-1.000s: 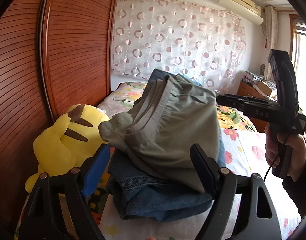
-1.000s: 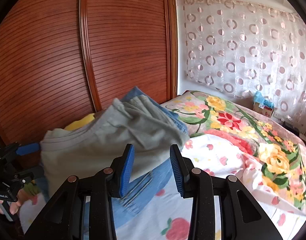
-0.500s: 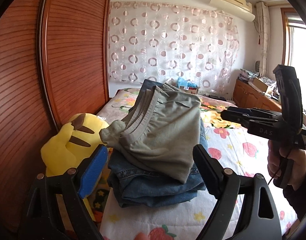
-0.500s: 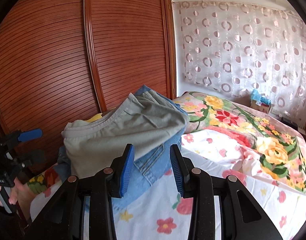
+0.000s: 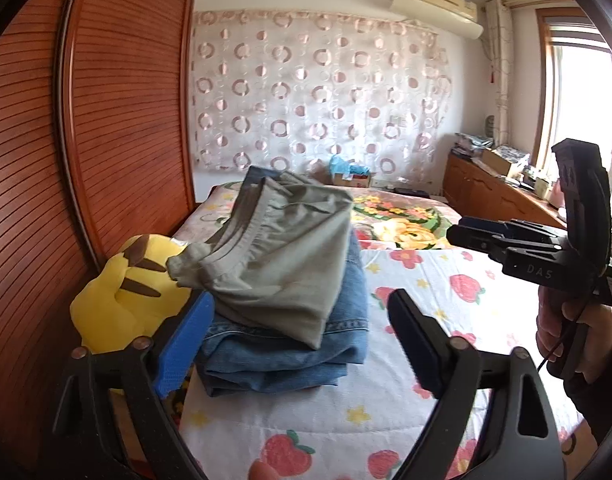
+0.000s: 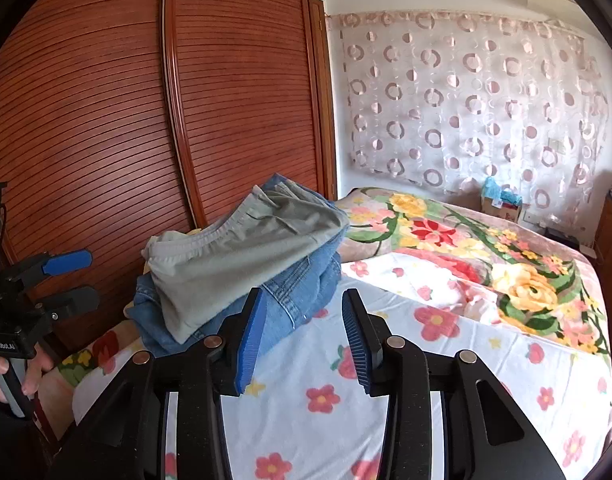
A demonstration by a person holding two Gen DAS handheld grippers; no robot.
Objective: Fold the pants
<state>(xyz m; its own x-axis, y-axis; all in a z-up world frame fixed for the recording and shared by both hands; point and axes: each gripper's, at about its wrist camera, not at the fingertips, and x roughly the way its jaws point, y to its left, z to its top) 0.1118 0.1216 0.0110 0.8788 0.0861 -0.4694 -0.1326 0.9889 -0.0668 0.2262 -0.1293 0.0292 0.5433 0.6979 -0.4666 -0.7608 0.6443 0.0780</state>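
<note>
Folded grey-green pants are found on top of folded blue jeans, the two stacked on the bed near its wardrobe-side edge, on a white sheet printed with flowers and strawberries. A yellow plush toy is seen just beside the stack, against the wooden slatted wardrobe. The left claw is recorded with jaws opening wide; the stack's near edge is seen between the fingers, but nothing is pressed by the pads. The right claw is recorded with jaws opening, partly parted, with only the sheet and a jeans corner seen past the gap; nothing is grasped. Containers: a small cardboard box at the far side of the bed, below the circle-patterned curtain; something light blue is seen on or in it, but the contents cannot be told.
</note>
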